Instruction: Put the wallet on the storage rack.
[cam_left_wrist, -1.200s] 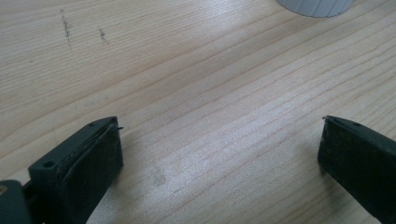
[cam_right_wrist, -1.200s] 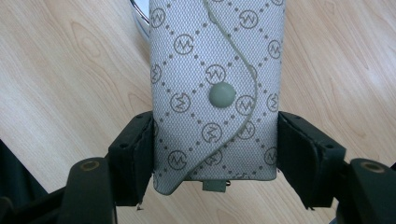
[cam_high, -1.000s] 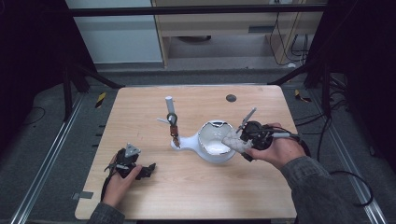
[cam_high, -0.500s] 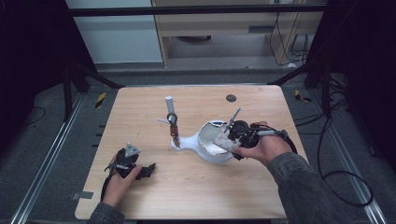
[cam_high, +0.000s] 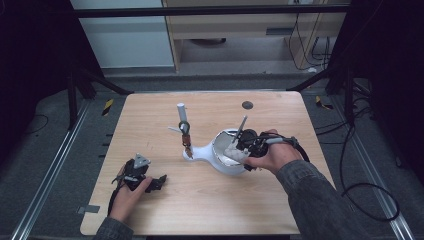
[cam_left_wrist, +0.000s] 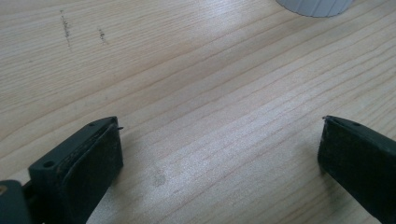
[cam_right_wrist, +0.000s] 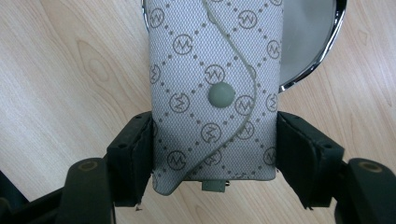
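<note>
Clamped in the right claw was one grey patterned pouch, hanging over the rim of the white bowl. The step looked like carrying the pouch to the bowl; next would probably come lowering it inside and letting go. Well apart from the bowl, the left claw rested on the tabletop, gaping with nothing between. Beside the bowl stood one small stand. Two claws, one bowl.

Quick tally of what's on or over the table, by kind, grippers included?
Grippers: 2, left gripper and right gripper
Patterned grey pouch: 1
White bowl with spout: 1
Upright stand with clamp: 1
Total: 5
</note>
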